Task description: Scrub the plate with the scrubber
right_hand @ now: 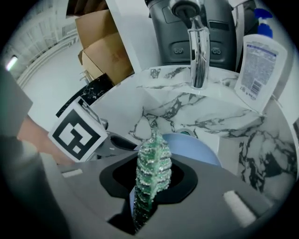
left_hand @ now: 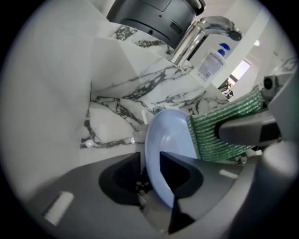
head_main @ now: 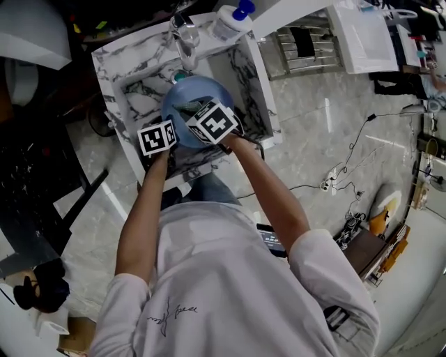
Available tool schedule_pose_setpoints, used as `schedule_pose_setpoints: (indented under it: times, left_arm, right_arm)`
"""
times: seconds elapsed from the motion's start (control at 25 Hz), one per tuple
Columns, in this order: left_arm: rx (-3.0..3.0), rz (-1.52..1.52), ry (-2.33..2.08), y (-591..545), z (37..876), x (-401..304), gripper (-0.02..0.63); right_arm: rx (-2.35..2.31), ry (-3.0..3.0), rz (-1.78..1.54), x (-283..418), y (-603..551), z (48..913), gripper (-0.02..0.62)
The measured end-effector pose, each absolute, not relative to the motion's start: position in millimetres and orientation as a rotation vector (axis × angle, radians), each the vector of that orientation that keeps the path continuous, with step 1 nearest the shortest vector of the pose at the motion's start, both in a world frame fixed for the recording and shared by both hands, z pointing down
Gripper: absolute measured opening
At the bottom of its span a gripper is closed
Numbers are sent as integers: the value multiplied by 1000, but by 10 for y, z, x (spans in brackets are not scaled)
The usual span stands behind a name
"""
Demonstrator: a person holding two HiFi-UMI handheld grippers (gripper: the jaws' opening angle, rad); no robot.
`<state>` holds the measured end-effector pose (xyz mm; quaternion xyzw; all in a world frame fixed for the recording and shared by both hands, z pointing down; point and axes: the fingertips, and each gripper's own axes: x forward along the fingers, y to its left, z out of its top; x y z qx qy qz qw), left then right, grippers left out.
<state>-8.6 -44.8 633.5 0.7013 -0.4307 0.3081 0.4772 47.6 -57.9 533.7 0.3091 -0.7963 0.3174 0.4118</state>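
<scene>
**Sink** (head_main: pixel 111 57): white marble with dark veining. A chrome faucet (head_main: pixel 185 38) stood at its back edge and a white bottle (head_main: pixel 230 21) with a blue cap at the back right corner of its rim.

**Plate** (head_main: pixel 199 89): pale blue and round. It sat inside the basin below the faucet, tipped up on edge with its hollow face toward the scrubber. Its lower rim ran between the jaws of the left gripper (left_hand: pixel 150 161).

**Left gripper:** the jaws stood wide apart. The right-hand jaw lay against the plate's face and a thin dark gap showed at the other jaw, so they were not clamped. It sat at the near left of the basin, pointing steeply down.

**Scrubber** (right_hand: pixel 152 168): green with a glittery weave, flat and stood on edge. Its broad side lay against the upper right part of the plate's face (left_hand: pixel 224 126).

**Right gripper** (right_hand: pixel 149 186): the jaws were closed tight on the scrubber, pinching its lower end. It was just beside the left gripper, over the near edge of the sink.

**Cardboard boxes** (right_hand: pixel 105 51): brown and stacked, beyond the sink's left edge.
</scene>
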Motion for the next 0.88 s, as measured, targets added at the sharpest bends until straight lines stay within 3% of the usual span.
schedule_pose_setpoints:
  times: [0.64, 0.72, 0.88]
  left_arm:
    - [1626, 717, -1098, -382, 6458, -158, 137]
    - [1624, 709, -1082, -372, 6451, -143, 101]
    - [1612, 698, -1077, -361, 6455, -141, 95]
  right_arm:
    - [643, -1918, 882, 290, -622, 5915, 60]
    - [615, -1922, 882, 233, -616, 5942, 60]
    - [569, -1931, 884, 150, -620, 5970, 60]
